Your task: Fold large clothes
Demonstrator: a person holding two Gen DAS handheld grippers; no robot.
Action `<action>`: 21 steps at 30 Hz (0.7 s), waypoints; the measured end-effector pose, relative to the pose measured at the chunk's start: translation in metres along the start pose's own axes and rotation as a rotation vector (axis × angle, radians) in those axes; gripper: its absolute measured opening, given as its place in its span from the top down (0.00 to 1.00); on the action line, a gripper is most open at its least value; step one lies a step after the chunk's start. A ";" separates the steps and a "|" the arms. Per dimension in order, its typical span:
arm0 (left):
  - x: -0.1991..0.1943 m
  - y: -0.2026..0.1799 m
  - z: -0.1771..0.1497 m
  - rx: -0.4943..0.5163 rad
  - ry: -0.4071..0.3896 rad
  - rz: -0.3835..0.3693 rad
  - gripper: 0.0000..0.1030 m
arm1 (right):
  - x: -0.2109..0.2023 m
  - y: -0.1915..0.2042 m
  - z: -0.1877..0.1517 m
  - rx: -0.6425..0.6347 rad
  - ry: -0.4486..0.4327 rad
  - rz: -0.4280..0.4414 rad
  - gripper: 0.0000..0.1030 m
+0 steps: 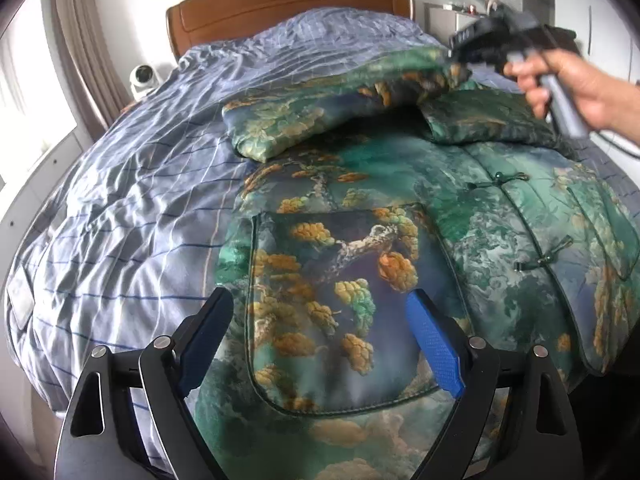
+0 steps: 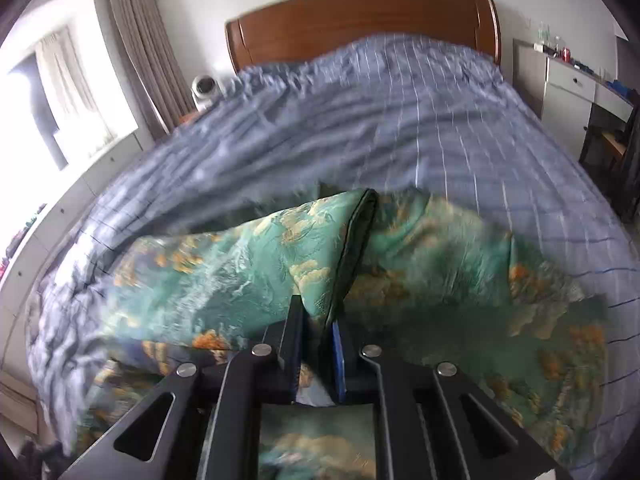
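Note:
A green padded jacket (image 1: 400, 208) with gold and blue tree print lies front up on the bed, knot buttons down its middle. My left gripper (image 1: 320, 340) is open, hovering over the jacket's lower patch pocket (image 1: 344, 300), holding nothing. My right gripper (image 2: 316, 320) is shut on the cuff end of the jacket's sleeve (image 2: 248, 264) and holds it lifted above the jacket body. In the left wrist view the right gripper (image 1: 456, 56) shows at the upper right, held by a hand, with the sleeve (image 1: 320, 112) hanging from it across the jacket's chest.
The bed has a wrinkled blue striped duvet (image 1: 140, 200) and a brown wooden headboard (image 2: 360, 20). A small white camera (image 1: 142, 80) stands left of the headboard. A curtained window (image 2: 72, 92) is at the left, a white desk (image 2: 576, 80) at the right.

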State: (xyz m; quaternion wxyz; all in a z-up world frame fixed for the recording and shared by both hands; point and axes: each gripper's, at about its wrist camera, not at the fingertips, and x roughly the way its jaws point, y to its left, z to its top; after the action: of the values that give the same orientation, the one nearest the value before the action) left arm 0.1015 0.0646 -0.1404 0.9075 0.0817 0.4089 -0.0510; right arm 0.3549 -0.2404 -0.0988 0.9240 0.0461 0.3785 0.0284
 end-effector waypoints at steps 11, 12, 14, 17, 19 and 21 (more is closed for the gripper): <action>0.021 0.019 0.040 0.017 0.057 -0.006 0.13 | 0.036 -0.021 -0.050 0.039 0.100 0.005 0.60; 0.022 0.023 0.048 0.009 0.054 -0.013 0.13 | 0.031 -0.022 -0.049 0.037 0.096 0.009 0.60; 0.026 0.035 0.068 -0.026 0.046 -0.048 0.13 | 0.010 -0.020 -0.045 0.009 0.034 -0.016 0.60; 0.046 0.051 0.111 -0.094 0.043 -0.147 0.10 | -0.023 0.001 -0.039 -0.108 -0.080 -0.018 0.60; 0.071 0.050 0.142 -0.105 0.053 -0.188 0.10 | -0.025 0.010 -0.036 -0.143 -0.084 0.061 0.60; 0.100 0.040 0.168 -0.103 0.072 -0.180 0.14 | -0.005 0.013 -0.034 -0.149 -0.023 0.093 0.61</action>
State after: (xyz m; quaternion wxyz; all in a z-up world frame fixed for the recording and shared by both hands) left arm 0.2971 0.0695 -0.1019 0.8869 -0.0004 0.4490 -0.1085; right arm 0.3272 -0.2256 -0.1188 0.9268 -0.0049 0.3623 0.0986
